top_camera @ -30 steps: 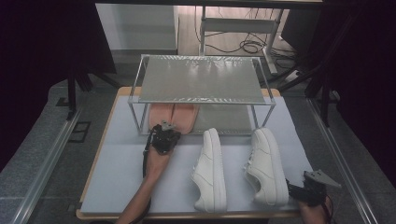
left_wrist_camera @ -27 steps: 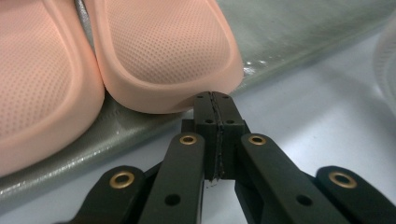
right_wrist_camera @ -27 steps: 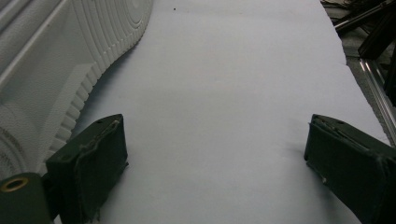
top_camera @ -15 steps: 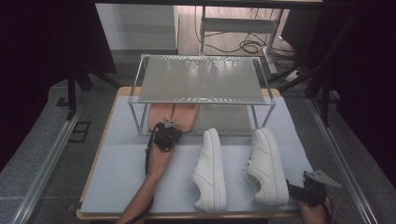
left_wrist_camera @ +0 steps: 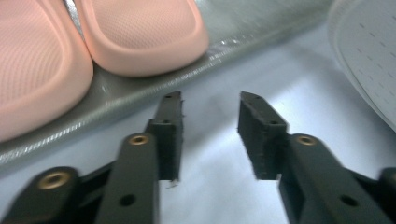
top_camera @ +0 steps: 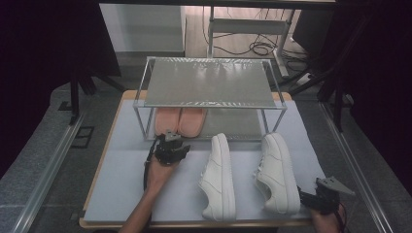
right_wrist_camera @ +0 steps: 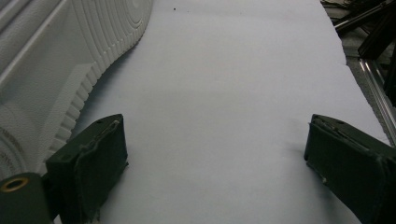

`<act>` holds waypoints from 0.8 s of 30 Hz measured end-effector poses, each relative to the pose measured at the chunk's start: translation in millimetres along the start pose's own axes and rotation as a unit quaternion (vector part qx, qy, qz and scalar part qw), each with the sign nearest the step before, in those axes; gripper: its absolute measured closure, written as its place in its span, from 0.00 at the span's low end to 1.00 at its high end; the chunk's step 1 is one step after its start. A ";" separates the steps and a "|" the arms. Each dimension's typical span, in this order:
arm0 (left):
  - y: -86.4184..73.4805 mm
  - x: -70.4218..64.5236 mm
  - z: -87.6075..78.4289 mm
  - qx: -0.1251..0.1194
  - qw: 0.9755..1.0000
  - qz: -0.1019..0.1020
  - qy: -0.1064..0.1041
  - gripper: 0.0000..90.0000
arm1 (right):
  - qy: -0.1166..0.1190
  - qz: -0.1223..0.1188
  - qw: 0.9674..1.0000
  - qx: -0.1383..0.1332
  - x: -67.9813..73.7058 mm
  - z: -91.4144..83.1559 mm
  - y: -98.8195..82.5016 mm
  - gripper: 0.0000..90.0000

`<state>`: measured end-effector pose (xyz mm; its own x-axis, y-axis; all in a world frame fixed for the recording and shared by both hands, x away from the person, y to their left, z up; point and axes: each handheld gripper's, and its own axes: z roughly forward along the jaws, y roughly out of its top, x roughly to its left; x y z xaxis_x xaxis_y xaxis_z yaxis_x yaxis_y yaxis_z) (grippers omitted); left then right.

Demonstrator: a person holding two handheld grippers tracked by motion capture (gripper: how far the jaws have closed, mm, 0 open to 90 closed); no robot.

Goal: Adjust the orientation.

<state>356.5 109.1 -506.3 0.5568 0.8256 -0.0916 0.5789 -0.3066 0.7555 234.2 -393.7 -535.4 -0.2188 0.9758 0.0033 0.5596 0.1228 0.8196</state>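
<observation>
So the table point(top_camera: 116, 194) has a pale blue-grey mat with a wooden rim showing at the near and left edges, and there's a fair bit of bare mat on the left side, plus a strip between the two white sneakers. A metal two-tier rack point(top_camera: 209, 82) stands at the far half, its thin legs coming down near the slippers. Off the table on both sides are grey floor and metal rails, so not much slack past the edges.

The pink slippers point(top_camera: 179, 121) sit side by side, touching, on the rack's lower shelf at its left end, heels toward the person. They look soft and matte, with a fine dimpled texture and rounded edges point(left_wrist_camera: 140, 32).

The left gripper point(top_camera: 170, 138) is just in front of them, over the mat; its jaws have just been opening and stand partly apart with nothing between them point(left_wrist_camera: 209, 133), tips short of the shelf lip.

The left white sneaker point(top_camera: 218, 177) and right white sneaker point(top_camera: 277, 174) lie toe-away on the mat. The right gripper point(top_camera: 308, 196) rests by the right sneaker's heel, jaws wide apart on bare mat point(right_wrist_camera: 217, 168).
</observation>
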 end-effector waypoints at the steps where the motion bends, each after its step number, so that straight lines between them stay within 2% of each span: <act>1: -1.2 -0.6 -2.1 0.001 1.000 -0.002 0.000 0.61 | 0.000 0.000 1.000 0.000 0.0 0.0 0.0 0.07; 5: -8.1 -1.3 -15.2 0.004 1.000 0.001 0.000 0.50 | 0.000 0.000 1.000 0.000 0.1 0.0 0.0 0.07; 8: -12.5 -1.0 -23.3 0.001 1.000 -0.001 0.002 0.46 | 0.000 0.000 1.000 0.000 0.0 0.0 0.0 0.07; 9: -16.3 -0.5 -29.4 0.000 1.000 0.000 0.009 0.40 | 0.000 0.000 1.000 0.000 0.1 0.0 0.0 0.07; 12: -19.8 -0.6 -34.0 0.000 1.000 -0.004 0.015 0.33 | -0.001 0.000 1.000 0.000 0.1 0.0 0.0 0.07; 16: -24.9 -0.9 -40.8 0.005 1.000 -0.002 0.018 0.26 | -0.001 0.000 1.000 0.000 0.2 0.0 0.0 0.07; 20: -31.1 -1.6 -49.4 0.011 1.000 -0.001 0.010 0.22 | 0.000 0.001 1.000 0.000 0.2 -0.1 0.0 0.07; 24: -43.3 -0.2 -62.9 0.024 1.000 0.008 0.017 0.18 | 0.000 0.001 1.000 0.000 0.3 -0.1 0.0 0.07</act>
<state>293.9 152.1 -498.1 0.5461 0.8358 -0.0565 0.5988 -0.3423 0.7241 234.1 -393.4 -535.4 -0.2173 0.9761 0.0043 0.5601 0.1211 0.8195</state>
